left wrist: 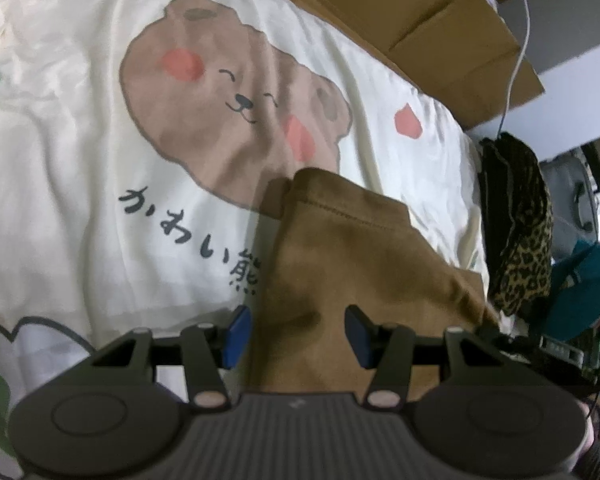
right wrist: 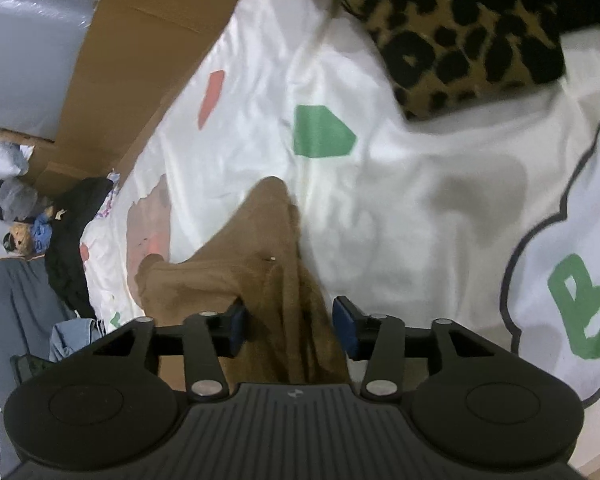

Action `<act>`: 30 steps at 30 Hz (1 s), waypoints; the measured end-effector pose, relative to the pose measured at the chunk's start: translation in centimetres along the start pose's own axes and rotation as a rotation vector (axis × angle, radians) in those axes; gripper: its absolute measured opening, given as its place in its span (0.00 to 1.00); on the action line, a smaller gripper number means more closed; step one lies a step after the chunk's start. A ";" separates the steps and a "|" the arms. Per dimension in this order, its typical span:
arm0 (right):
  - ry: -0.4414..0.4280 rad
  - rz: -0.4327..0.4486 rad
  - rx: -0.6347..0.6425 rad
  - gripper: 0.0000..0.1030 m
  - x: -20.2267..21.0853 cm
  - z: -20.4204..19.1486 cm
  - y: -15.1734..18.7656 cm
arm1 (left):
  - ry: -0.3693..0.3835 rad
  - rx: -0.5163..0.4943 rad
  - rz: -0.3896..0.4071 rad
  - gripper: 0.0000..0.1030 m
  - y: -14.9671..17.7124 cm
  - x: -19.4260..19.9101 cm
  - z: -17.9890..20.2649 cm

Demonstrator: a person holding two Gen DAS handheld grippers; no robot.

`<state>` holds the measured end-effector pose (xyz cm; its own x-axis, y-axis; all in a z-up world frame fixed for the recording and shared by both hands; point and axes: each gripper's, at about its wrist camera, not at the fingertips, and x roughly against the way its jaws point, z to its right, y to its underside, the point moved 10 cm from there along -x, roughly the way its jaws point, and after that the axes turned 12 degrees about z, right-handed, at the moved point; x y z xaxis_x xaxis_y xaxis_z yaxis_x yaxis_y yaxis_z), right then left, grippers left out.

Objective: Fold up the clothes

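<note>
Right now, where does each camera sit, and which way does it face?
Left wrist: on the left gripper, looking forward and down along its blue-padded fingers at the brown garment on a bear-print bedsheet; cardboard beyond. Only the gripper shows; jaws apart, fabric between.
Right wrist: on the right gripper, angled down at the brown garment, with a leopard-print cloth farther off. Only the gripper shows; jaws apart around fabric.
Shared: the brown garment, bedsheet, leopard-print cloth and cardboard.

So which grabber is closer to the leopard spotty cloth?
Probably the right. The leopard cloth looms large just beyond the right gripper, across the white sheet. From the left gripper it hangs small, off to the side.
</note>
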<state>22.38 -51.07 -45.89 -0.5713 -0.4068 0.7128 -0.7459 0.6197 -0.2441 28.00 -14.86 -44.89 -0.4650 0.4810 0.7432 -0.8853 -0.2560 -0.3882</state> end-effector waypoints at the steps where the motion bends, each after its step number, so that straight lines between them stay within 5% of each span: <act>1: 0.003 -0.011 -0.002 0.57 -0.2 0.2 0.2 | 0.000 0.001 0.001 0.53 -0.1 0.0 0.0; 15: -0.100 -0.051 -0.076 0.56 -2.4 -0.1 0.7 | 0.023 0.018 -0.015 0.53 -0.9 -0.5 -1.4; 19: -0.080 -0.074 -0.015 0.30 -2.9 -0.5 0.7 | 0.051 -0.005 -0.026 0.53 -0.6 -0.7 -1.6; 22: -0.085 -0.075 0.014 0.19 -2.4 -1.2 0.5 | 0.079 -0.017 -0.031 0.54 -0.5 -1.0 -1.6; 30: -0.100 -0.051 0.030 0.17 -1.2 -2.3 0.1 | 0.210 -0.030 -0.057 0.55 -1.1 -2.1 -1.1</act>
<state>23.78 -48.97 -45.28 -0.5623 -0.5033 0.6561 -0.7841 0.5765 -0.2298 29.89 -14.68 -46.59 -0.4021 0.6586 0.6361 -0.9084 -0.1997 -0.3674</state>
